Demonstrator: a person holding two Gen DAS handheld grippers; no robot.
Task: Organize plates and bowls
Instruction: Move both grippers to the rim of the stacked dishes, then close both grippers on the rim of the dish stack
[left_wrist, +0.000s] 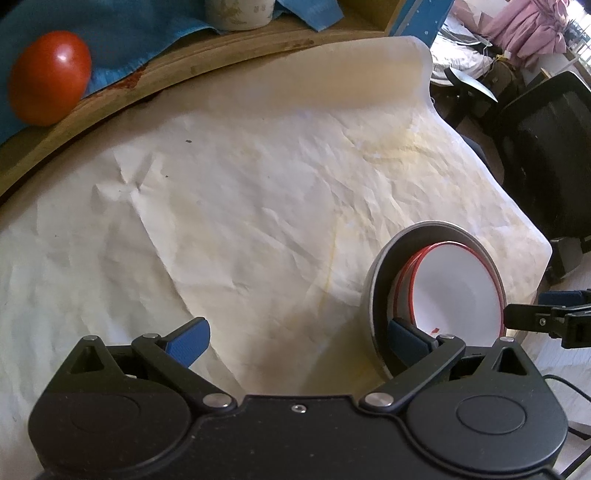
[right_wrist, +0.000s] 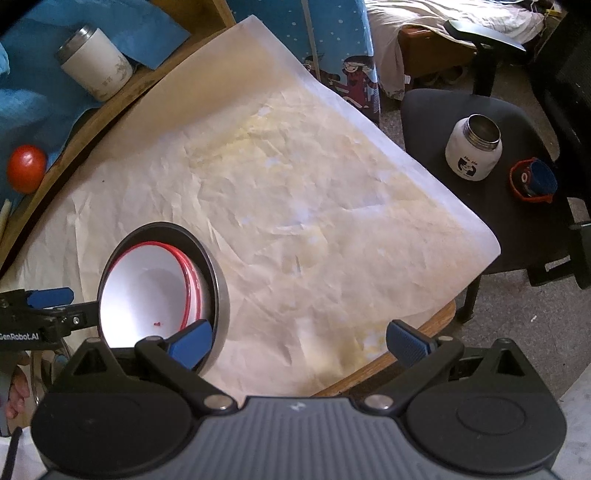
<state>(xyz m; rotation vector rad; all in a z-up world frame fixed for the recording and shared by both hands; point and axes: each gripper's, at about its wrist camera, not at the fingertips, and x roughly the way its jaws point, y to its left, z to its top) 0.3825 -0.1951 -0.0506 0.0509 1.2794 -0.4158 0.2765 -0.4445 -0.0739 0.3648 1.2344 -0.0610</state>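
Observation:
White bowls with red rims sit nested inside a grey metal dish on the paper-covered table, at the right of the left wrist view. The same bowls and dish show at the left of the right wrist view. My left gripper is open and empty, its right fingertip close by the dish rim. My right gripper is open and empty, its left fingertip in front of the dish. Each gripper shows at the edge of the other's view.
Crumpled white paper covers the round wooden table. A tomato and a white tumbler lie on blue cloth on a raised shelf behind. A black chair holds an open white jar and its lid.

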